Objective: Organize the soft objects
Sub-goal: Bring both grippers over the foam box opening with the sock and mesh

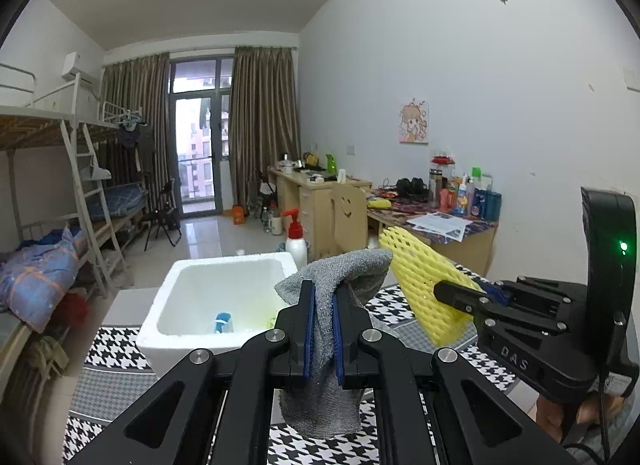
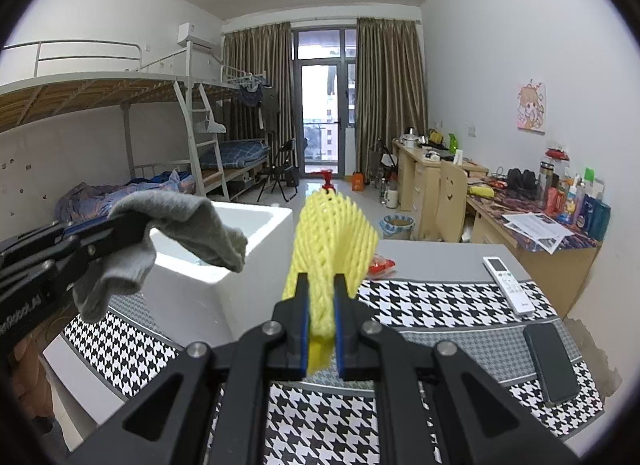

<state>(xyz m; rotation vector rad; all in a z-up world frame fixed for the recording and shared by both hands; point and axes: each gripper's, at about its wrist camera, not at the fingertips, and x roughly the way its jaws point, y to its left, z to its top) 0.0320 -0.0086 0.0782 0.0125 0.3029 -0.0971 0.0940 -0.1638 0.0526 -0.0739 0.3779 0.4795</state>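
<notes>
— Houndstooth cloth (image 2: 420, 305) covers the table we're working over, with bunk beds (image 2: 120, 105) along one wall of the room and cluttered desks (image 2: 532, 233) along the other.

— We have the left gripper (image 1: 323, 297) clamped on a grey sock (image 1: 332, 285); the sock droops over the fingertips and hangs below the jaws, lifted clear of the cloth.

— And the right gripper (image 2: 321, 285) is pinched on a yellow foam net sleeve (image 2: 332, 237), which stands up out of the jaws, also off the table.

— We hold both just beside the white foam box (image 1: 224, 285), on the side nearer us. Something blue and white (image 1: 223, 321) lies at its bottom; we can't tell what, since the sock and fingers hide part of it.

— On the cloth to our right lie a white remote (image 2: 508, 285) and a dark phone (image 2: 552, 361), well apart from the box. A red-topped pump bottle (image 1: 296, 237) stands behind the box.
</notes>
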